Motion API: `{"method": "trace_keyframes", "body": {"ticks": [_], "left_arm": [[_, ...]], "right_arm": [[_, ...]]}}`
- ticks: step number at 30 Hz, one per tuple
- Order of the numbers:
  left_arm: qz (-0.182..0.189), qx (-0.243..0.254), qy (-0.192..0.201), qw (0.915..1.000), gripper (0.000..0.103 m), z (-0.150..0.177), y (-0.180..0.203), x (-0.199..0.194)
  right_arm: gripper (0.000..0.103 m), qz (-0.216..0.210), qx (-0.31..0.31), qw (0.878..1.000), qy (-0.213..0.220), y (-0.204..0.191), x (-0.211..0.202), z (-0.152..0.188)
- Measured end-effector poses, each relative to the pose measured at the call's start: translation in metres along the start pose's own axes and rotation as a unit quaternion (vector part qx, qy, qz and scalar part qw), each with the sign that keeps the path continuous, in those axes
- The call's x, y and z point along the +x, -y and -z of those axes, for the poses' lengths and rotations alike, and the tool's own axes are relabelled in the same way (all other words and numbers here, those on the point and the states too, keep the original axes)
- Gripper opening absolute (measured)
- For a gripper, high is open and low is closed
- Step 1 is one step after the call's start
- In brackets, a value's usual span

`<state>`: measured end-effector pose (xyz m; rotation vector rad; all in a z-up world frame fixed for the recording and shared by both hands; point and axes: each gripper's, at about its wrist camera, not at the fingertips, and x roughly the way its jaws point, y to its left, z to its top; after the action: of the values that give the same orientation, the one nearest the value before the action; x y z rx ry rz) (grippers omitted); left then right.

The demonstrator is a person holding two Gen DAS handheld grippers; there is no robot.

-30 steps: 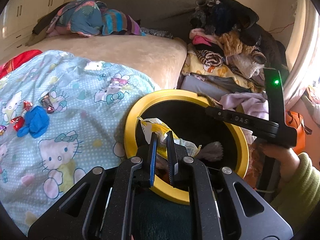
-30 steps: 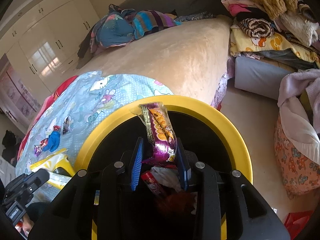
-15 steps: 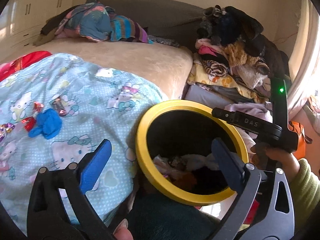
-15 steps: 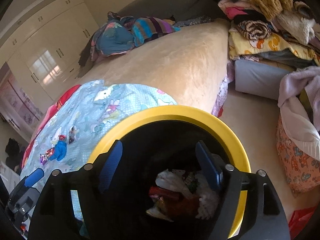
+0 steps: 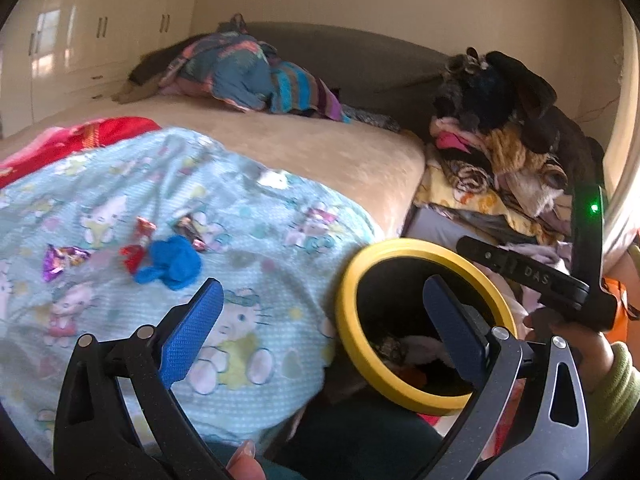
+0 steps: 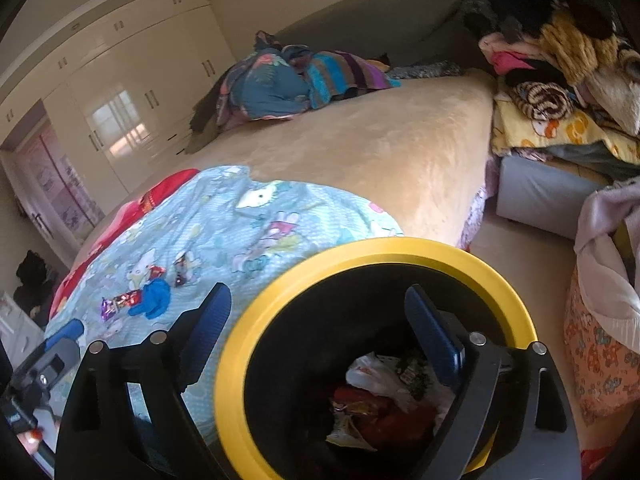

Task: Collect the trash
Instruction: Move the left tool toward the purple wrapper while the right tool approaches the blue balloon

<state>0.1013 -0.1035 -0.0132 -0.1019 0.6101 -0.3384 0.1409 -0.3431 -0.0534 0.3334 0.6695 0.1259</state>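
Yellow plastic rims the round black trash bin [image 6: 236, 364], which stands on the floor against the side of the bed with crumpled wrappers [image 6: 380, 396] piled in its bottom: white plastic, red foil and a printed packet. Above its mouth the right gripper [image 6: 318, 326] has its blue-padded jaws spread wide and opening further, with nothing between them. The left gripper [image 5: 320, 312] sits over the bed's edge beside the same bin [image 5: 404, 246], its blue pads fully apart and empty, one over the blanket and one over the bin's opening. On the pale blue cartoon-cat blanket [image 5: 248, 220] more trash lies uncollected: a crumpled bright blue glove [image 5: 172, 264], a red candy wrapper [image 5: 138, 240] touching it, a purple foil wrapper [image 5: 60, 260] a little further out, and a dark shiny wrapper [image 5: 192, 230] just beyond the glove. Behind the blanket is bare beige mattress [image 6: 380, 152] with a heap of striped and blue clothes [image 6: 296, 80] at its far end, and a tall pile of laundry [image 5: 504, 128] rises beside the bed.
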Motion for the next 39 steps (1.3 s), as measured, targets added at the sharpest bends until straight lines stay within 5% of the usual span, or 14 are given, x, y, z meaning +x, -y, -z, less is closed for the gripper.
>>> {"method": "trace_keyframes", "body": {"ticks": [27, 39], "left_arm": [[-0.104, -0.060, 0.063, 0.9907, 0.092, -0.005, -0.086, -0.053], [-0.141, -0.113, 0.065, 0.9814, 0.092, 0.005, -0.140, -0.059]], "right_arm": [[0.092, -0.075, -0.106, 0.991, 0.036, -0.104, -0.010, 0.015], [0.094, -0.102, -0.156, 0.982, 0.013, -0.154, 0.014, 0.028]]}}
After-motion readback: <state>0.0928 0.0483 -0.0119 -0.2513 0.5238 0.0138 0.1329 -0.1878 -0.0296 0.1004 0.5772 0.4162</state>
